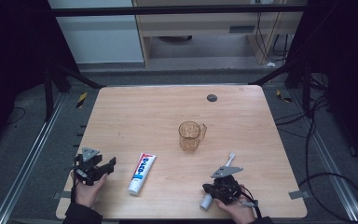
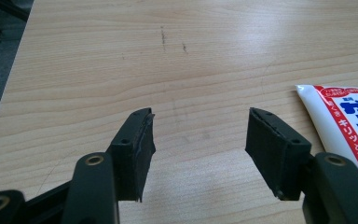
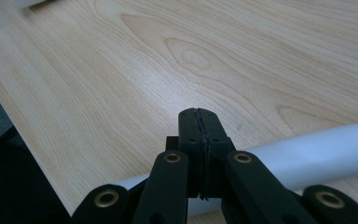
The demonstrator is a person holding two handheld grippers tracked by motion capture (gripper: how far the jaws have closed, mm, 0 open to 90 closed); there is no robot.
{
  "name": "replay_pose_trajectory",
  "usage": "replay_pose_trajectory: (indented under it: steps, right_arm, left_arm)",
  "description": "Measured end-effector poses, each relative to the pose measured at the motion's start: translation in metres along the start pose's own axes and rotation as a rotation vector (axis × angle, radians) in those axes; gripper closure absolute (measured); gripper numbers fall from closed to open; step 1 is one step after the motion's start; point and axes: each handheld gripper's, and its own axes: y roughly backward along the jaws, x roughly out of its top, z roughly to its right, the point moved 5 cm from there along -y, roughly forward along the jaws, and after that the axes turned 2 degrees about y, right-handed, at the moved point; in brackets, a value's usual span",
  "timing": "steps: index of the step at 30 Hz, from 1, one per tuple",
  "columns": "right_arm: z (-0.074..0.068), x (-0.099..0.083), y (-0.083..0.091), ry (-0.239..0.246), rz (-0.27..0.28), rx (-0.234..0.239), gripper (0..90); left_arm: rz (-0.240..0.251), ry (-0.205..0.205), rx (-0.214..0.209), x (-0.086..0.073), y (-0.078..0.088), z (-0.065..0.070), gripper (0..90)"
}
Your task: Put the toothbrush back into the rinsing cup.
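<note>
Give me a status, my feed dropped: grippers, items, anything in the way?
Left gripper open, empty, beside toothpaste. Right gripper shut, over toothbrush. Cup upright mid-table, path open.

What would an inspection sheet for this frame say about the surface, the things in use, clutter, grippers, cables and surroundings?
Surface: light wooden table, faint dark scuffs, small dark round disc near the far edge.
Things: amber glass mug upright near the centre; toothpaste tube lying flat at front left; toothbrush lying at front right, under the right gripper.
Clutter: nothing seen.
Grippers: left gripper jaws wide apart over bare wood, tube beside it; right gripper jaws pressed together, nothing between them, above the toothbrush handle.
Cables: black cables on the floor at right.
Surroundings: metal rails beside the table, grey floor, pale furniture beyond.
</note>
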Motion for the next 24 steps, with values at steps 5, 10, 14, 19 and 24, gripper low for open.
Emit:
replay_pose_trajectory:
  steps: [5,10,14,19,24]
  right_arm:
    - [0.001,-0.002,0.002,0.002,0.002,0.0,89.5]
    - [0.002,-0.004,0.005,-0.005,0.001,-0.001,89.3]
    - [0.002,-0.005,0.006,-0.011,-0.001,-0.002,89.1]
    - [0.004,-0.007,0.009,-0.013,0.004,-0.001,89.0]
    - [0.004,-0.01,0.011,-0.016,-0.001,-0.002,89.0]
  left_arm:
    - [0.0,0.0,0.0,0.0,0.0,0.0,40.8]
    - [0.0,0.001,-0.001,0.0,0.0,0.0,40.8]
    - [0.0,0.001,-0.001,0.0,0.0,0.0,40.8]
    - [-0.001,0.001,-0.002,0.0,0.0,0.0,40.8]
    - [0.0,0.002,-0.001,0.0,0.0,-0.001,40.8]
